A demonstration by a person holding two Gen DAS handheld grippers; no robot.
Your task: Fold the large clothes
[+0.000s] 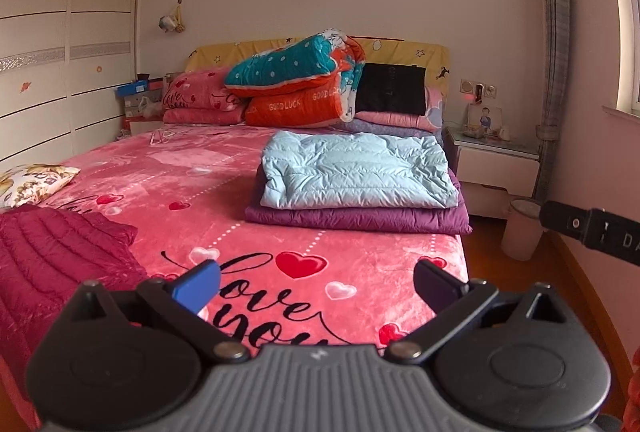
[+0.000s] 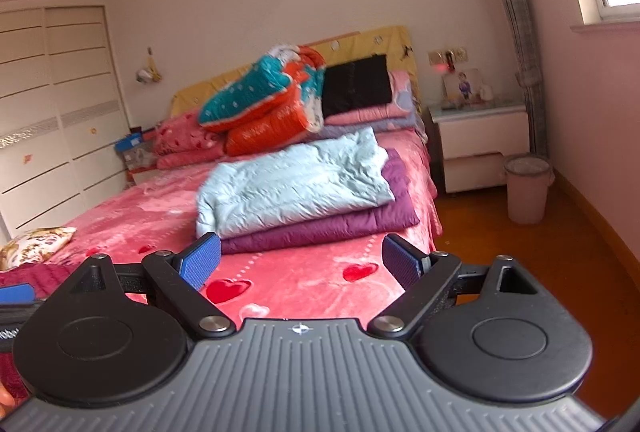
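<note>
**Progress of folding: two garments stacked, one awaiting**

Bed (image 1: pixel 360 264) with pink heart-print blanket, viewed from its foot by both wrist cameras. On the right half of the bed: light blue down jacket (image 1: pixel 356 172), folded into a rough rectangle, lying directly on top of a folded purple down garment (image 1: pixel 356 218); upper piece slightly narrower, purple edge showing below and at the right. Judged complete: these two items, stacked and squared. At the near left corner of the bed: dark red quilted jacket (image 1: pixel 52 256), spread or loosely bunched, edges uneven, apparently not yet folded; only partly in frame, so exact layout not determinable. Judged remaining: folding of this red piece, then probably transfer onto the stack.

Left hand-held gripper (image 1: pixel 316 282): jaws spread wide, nothing between them, hovering above the foot of the bed, just beside the red jacket. Right hand-held gripper (image 2: pixel 300 262): likewise released and empty, aimed toward the folded stack, apart from it.

Background, not part of the task: heaped teal-and-orange quilt (image 1: pixel 300 80) and pillows at the headboard, floral cushion (image 1: pixel 36 182) at left edge, nightstand (image 1: pixel 496 160) and bin (image 1: pixel 520 228) on the right.
</note>
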